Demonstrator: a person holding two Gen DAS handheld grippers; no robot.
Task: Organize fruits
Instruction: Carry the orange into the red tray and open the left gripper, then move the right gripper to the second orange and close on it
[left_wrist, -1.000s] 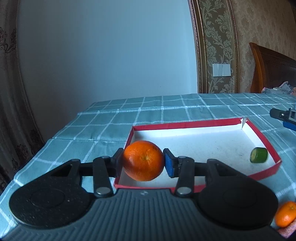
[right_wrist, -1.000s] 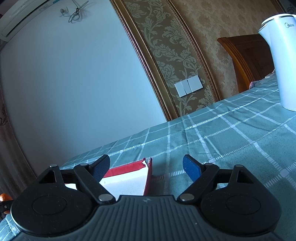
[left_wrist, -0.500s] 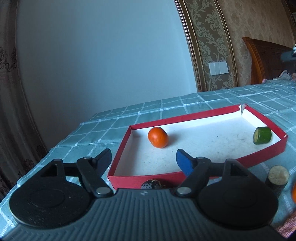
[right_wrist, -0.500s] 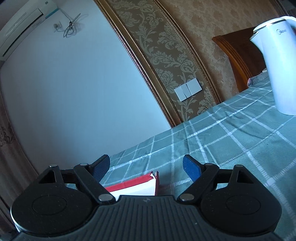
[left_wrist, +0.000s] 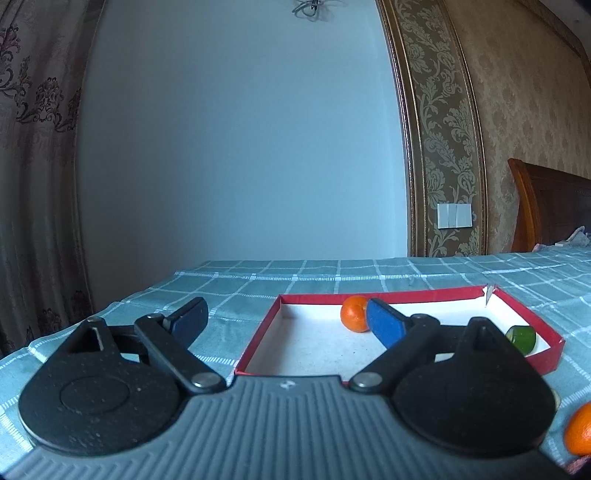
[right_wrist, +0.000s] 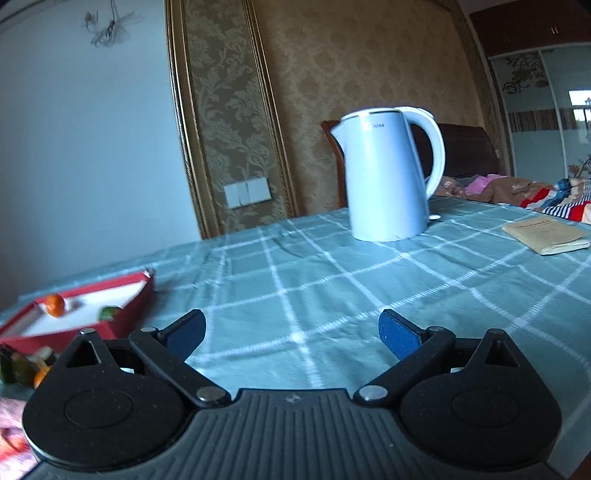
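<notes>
A red-walled tray (left_wrist: 258, 341) with a white floor lies on the checked tablecloth. Inside it rest an orange (left_wrist: 352, 314) near the back wall and a green fruit piece (left_wrist: 522, 338) at the right. My left gripper (left_wrist: 284, 321) hangs before the tray's near left corner, its jaws still opening, nothing between them. A second orange (left_wrist: 580, 428) lies outside the tray at lower right. My right gripper (right_wrist: 291, 330) is over bare cloth right of the tray (right_wrist: 136, 299), jaws opening and empty. The right wrist view shows the orange (right_wrist: 54, 304) too.
A white electric kettle (right_wrist: 388, 173) stands on the table behind the right gripper. A thin booklet (right_wrist: 546, 234) lies at the far right. Loose fruit pieces (right_wrist: 22, 363) sit outside the tray's near wall. The table's left edge falls away by the curtain (left_wrist: 37, 184).
My left gripper let go of the orange, which now rests in the tray, and drew back with its jaws wide. My right gripper swung right, away from the tray toward the kettle, and opened wider.
</notes>
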